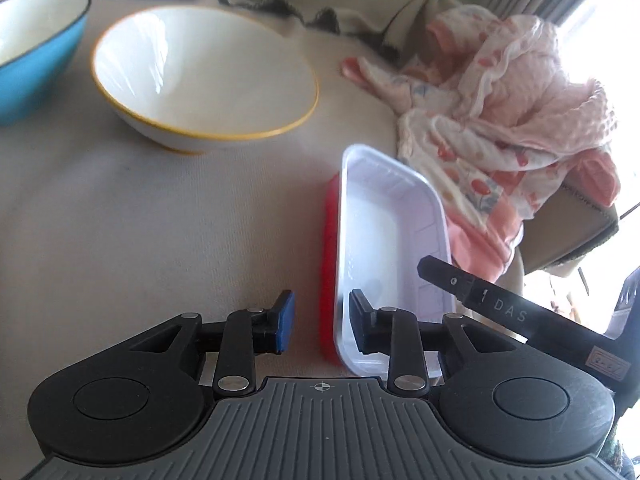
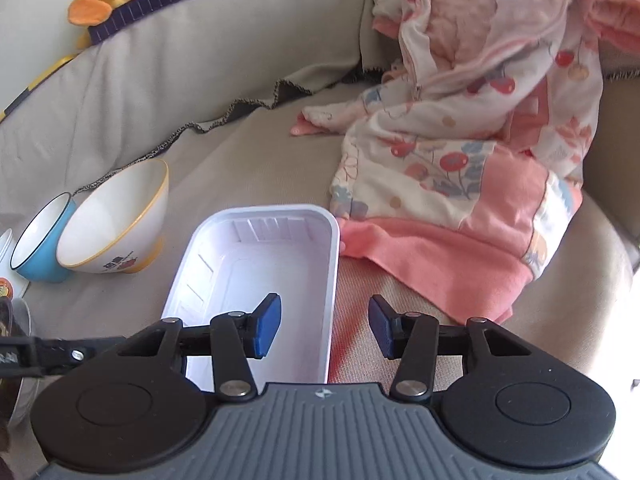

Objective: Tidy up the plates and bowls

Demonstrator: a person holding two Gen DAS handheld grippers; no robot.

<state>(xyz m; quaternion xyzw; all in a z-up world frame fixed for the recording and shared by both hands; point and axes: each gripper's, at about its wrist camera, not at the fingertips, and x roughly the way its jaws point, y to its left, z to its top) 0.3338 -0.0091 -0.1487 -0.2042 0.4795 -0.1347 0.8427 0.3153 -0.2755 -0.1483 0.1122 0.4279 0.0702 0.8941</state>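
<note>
both grippers [image 1: 322, 322] [image 2: 325, 326] agape, seemingly straddling tray [image 2: 256, 264] rims

Bright daylight floods from the right, blowing out the window [image 1: 608, 20] to white. Fisheye bends the edges; glare streaks the white yellow-rimmed ceramic bowl [image 1: 204, 76].

Beige sofa seat [image 2: 260, 148], pink floral blanket [image 2: 460, 140] heaped; bright window [image 1: 608, 20] behind.
</note>
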